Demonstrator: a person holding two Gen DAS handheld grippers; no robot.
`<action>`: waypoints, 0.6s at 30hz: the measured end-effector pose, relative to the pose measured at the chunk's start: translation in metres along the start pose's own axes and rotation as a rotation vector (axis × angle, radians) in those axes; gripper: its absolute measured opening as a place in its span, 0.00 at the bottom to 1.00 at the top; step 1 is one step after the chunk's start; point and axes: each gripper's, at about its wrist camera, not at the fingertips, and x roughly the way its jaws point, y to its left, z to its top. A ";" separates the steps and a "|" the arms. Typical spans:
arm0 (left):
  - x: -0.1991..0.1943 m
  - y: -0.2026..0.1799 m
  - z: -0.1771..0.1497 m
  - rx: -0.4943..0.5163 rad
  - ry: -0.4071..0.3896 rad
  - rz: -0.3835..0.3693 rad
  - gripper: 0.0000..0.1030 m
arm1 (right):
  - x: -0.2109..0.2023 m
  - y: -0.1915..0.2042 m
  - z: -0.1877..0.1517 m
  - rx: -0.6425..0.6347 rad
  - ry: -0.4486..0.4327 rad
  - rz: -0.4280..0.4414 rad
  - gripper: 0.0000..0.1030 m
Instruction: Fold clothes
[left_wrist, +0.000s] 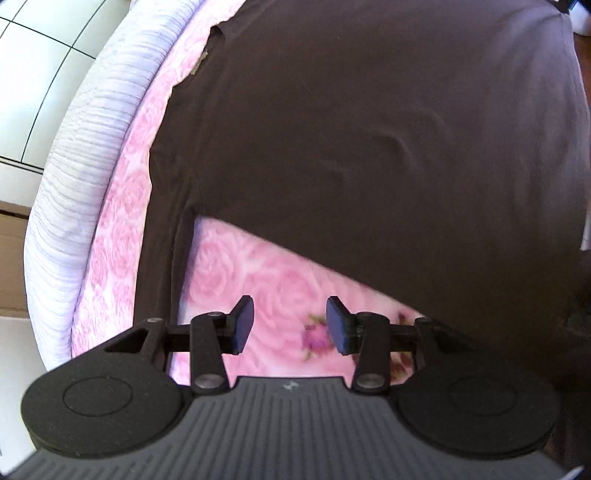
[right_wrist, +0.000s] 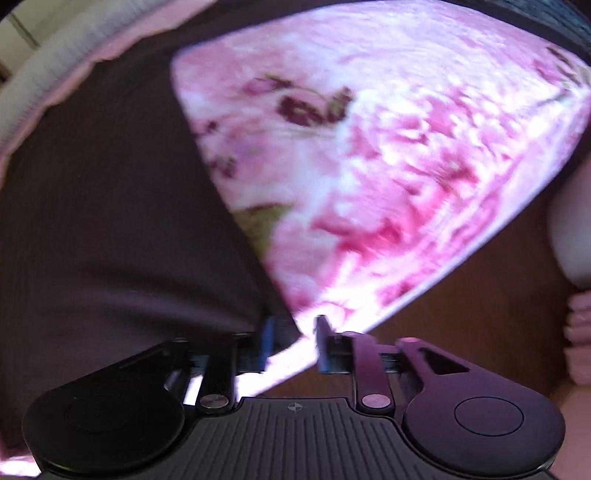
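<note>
Below my left gripper (left_wrist: 290, 325), its jaws apart and empty, the dark brown shirt (left_wrist: 369, 147) lies flat on the rose-print bedspread (left_wrist: 258, 266). Thin, limp and light, it should pinch best at the hem. My right gripper (right_wrist: 294, 343) stands parted at its corner.

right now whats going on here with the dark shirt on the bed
A person with a claw in each hand is folding a dark brown shirt spread on a pink rose-print bedspread. The left claw is open and empty, hovering over bare bedspread just short of the shirt's edge. The right claw sits at the shirt's edge, but motion blur hides whether it grips the fabric.
</note>
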 end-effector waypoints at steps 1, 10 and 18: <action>-0.002 -0.001 -0.005 -0.001 0.008 -0.003 0.37 | -0.002 0.001 0.000 0.006 0.003 -0.033 0.44; -0.029 0.017 -0.053 -0.169 -0.027 -0.060 0.40 | -0.069 0.056 -0.037 0.076 -0.062 -0.028 0.51; -0.043 0.083 -0.118 -0.369 -0.210 -0.168 0.49 | -0.149 0.172 -0.114 0.199 -0.229 -0.058 0.69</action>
